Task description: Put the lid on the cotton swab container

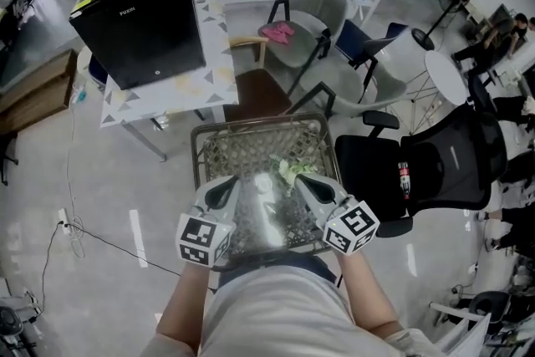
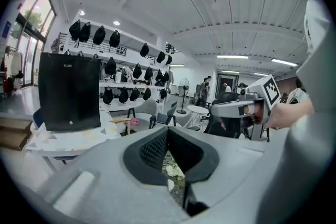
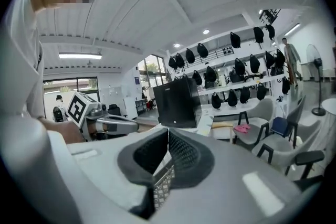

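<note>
Both grippers are empty, jaws together at the tips. The left gripper [image 2: 167,131] shows its dark pads meeting at the top, with only a narrow wedge of gap below them. The right gripper [image 3: 168,135] looks the same, with patterned cloth showing through its wedge.

In the head view the two hover side by side over a small table [image 1: 197,155]. Their tips point away from the person and lean slightly toward each other. Neither touches anything.

Between the two tips, on the cloth [image 1: 242,148] that covers the table, sits a small white item [image 1: 263,182]. It is apart from both grippers. It is too small and too bright to tell whether it is the container or the lid. Its long axis, which way it points and what it holds cannot be told either.

Just right of it lies a pale green-white clump [image 1: 288,170], close under the right gripper's tip. The table has a raised metal rim, so the item, the clump and the cloth all sit inside that frame. Glare washes out the near part of the cloth.

Farther off, a black box [image 1: 140,12] stands on a white table [image 1: 213,75]. A pink cloth [image 1: 278,32] lies on a grey chair beyond. A black chair [image 1: 435,167] stands just right of the small table.
</note>
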A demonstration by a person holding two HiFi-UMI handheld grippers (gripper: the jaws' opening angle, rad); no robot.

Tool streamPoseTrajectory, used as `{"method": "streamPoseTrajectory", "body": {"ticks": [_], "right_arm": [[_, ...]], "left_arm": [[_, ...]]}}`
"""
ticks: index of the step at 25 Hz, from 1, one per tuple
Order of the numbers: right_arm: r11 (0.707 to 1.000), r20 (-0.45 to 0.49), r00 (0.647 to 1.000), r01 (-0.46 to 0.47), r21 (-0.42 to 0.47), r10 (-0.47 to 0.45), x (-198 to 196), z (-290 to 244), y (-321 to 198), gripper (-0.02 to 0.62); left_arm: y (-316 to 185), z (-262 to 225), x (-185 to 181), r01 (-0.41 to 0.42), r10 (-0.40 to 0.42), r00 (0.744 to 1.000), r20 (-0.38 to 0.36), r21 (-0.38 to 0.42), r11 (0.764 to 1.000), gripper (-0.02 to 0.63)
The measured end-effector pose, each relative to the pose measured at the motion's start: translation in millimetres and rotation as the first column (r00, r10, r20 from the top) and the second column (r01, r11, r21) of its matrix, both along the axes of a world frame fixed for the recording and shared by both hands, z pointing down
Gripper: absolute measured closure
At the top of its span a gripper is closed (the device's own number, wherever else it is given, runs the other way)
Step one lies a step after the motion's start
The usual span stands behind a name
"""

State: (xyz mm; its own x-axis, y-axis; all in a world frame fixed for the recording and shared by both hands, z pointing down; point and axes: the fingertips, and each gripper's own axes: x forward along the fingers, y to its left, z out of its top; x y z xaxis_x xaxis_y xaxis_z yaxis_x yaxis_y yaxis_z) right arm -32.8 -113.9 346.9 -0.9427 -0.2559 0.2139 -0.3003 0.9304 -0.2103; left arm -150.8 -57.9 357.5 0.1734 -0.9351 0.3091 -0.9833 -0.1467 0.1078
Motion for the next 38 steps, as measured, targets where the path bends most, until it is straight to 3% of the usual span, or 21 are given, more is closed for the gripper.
{"method": "streamPoseTrajectory", "body": {"ticks": [10,22,38], "right_arm": [[0.993,0.064,0.996,0.047,0.108,-0.055,10.5,-55.9,14.1,0.591],[0.976,0.083,0.99,0.099,0.194,-0.117,16.7,-71.8,30.4,0.591],[0.982,0.105,0.991,0.061,0.181,-0.081,22.7,-71.3,15.1,0.591]], "left_arm": [[25.8,-48.3,-0.9,0.073,-0.073,0.997,-0.001,0.112,0.991,0.597],[38.0,-70.5,3.5,0.126,-0.128,0.992,-0.003,0.185,0.975,0.597],[29.9,-73.0,12.3,0.118,-0.121,0.993,0.007,0.186,0.976,0.597]]}}
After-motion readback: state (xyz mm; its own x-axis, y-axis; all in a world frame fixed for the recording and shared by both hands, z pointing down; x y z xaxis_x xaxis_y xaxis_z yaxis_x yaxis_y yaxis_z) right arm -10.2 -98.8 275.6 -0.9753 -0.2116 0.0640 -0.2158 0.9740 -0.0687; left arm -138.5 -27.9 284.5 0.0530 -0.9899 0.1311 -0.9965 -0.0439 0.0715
